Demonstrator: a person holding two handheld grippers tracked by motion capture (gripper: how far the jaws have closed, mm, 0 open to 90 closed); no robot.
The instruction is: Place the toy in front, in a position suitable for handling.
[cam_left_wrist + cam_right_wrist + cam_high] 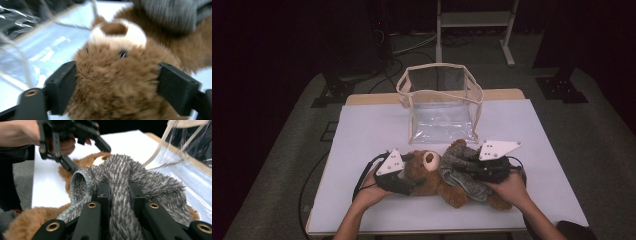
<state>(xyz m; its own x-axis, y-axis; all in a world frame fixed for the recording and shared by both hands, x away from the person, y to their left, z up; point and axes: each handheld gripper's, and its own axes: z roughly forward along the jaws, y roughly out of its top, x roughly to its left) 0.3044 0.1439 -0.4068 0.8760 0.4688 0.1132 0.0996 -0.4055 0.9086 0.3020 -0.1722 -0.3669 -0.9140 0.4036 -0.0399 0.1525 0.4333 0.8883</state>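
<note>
A brown teddy bear (419, 177) lies on its back on the white table (362, 130), its pale snout facing up. My left gripper (411, 181) comes in from the left and is shut on the bear's head; in the left gripper view the black pads (63, 85) press into the fur of the bear (112, 50) on both sides. A grey knitted garment (459, 167) is bunched over the bear's body. My right gripper (463, 168) is shut on a fold of that garment (140, 175), lifted a little above the bear (27, 222). The left gripper (85, 153) shows beyond it.
A clear plastic bag (442, 100) with beige trim and handles stands open just behind the bear, at the table's far middle. Its plastic (185, 150) lies close to the right gripper. White table surface lies free to the left and right. The floor around is dark.
</note>
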